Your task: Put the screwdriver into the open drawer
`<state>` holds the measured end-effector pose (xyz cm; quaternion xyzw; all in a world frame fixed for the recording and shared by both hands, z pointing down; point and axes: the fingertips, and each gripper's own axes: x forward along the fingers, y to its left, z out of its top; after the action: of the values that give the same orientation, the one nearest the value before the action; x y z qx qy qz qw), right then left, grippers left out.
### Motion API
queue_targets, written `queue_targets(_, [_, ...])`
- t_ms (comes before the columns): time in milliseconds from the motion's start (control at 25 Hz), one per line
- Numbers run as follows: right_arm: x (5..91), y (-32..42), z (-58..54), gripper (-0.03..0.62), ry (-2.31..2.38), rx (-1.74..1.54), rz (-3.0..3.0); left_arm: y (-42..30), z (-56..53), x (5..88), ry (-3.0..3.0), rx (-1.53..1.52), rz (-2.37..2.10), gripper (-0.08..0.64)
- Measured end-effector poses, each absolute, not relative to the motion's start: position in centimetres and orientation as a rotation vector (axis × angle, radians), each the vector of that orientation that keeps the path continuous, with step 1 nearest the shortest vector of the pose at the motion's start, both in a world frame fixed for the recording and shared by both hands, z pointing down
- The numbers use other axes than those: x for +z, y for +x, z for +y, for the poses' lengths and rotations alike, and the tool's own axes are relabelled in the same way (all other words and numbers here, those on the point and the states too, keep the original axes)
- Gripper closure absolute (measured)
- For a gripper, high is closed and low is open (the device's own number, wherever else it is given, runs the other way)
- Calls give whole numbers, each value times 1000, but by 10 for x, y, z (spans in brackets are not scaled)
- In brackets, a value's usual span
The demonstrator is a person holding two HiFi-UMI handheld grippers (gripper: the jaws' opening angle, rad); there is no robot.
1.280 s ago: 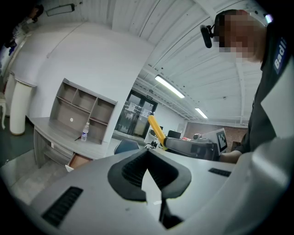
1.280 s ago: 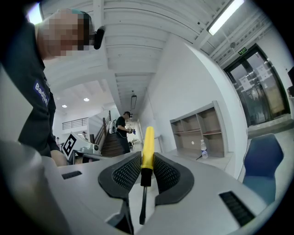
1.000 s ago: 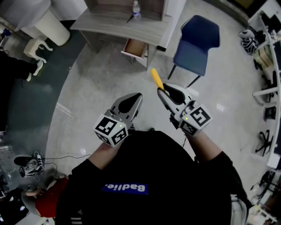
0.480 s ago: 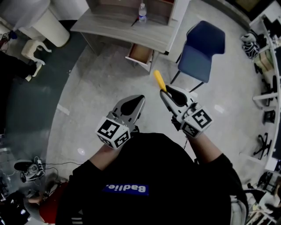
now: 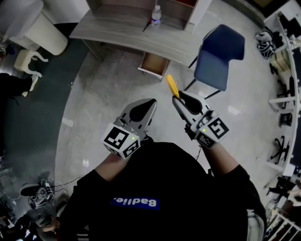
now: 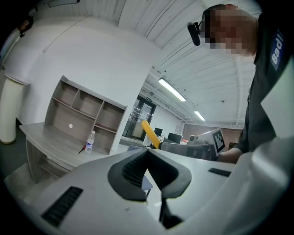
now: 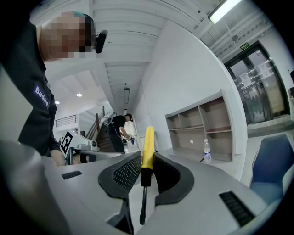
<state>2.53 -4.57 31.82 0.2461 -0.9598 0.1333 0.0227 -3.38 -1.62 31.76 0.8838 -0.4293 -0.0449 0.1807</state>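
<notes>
- Black sleeves come nearest, with a gripper in each hand, both pointing out across the floor toward the desk.
- Left gripper [image 5: 149, 102]: its jaws are pressed together tip to tip, with nothing between them.
- Right gripper [image 5: 176, 98], just to the right of it: its jaws are clamped on the screwdriver [image 5: 170, 85] where the dark shaft meets the handle. The yellow handle sticks out past the jaw tips toward the far side, and the shaft runs back between the jaws.
- Pale glossy floor [image 5: 108, 84] stretches between the grippers and the furniture.
- Blue chair [image 5: 220, 55] stands to the far right, just beside the desk's end and right of the drawer.
- Open drawer [image 5: 154, 62] juts out from under the grey desk [image 5: 127, 34], its wooden inside showing. It is well apart from the screwdriver, farther off and slightly left.
- Water bottle [image 5: 156, 14] stands upright on the desk top, in front of a shelf unit [image 6: 87, 112] against the white wall.
</notes>
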Motion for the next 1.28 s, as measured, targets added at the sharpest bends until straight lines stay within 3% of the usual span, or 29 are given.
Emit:
queue_targets(480, [321,-10,-85,489,870,411,-2908,-84,-61,319,2499,-166,-1154,558])
queue_targets(1280, [372,19,-192,489,681,434,-2918,-52,-150,335,2396,-135,-1323,558])
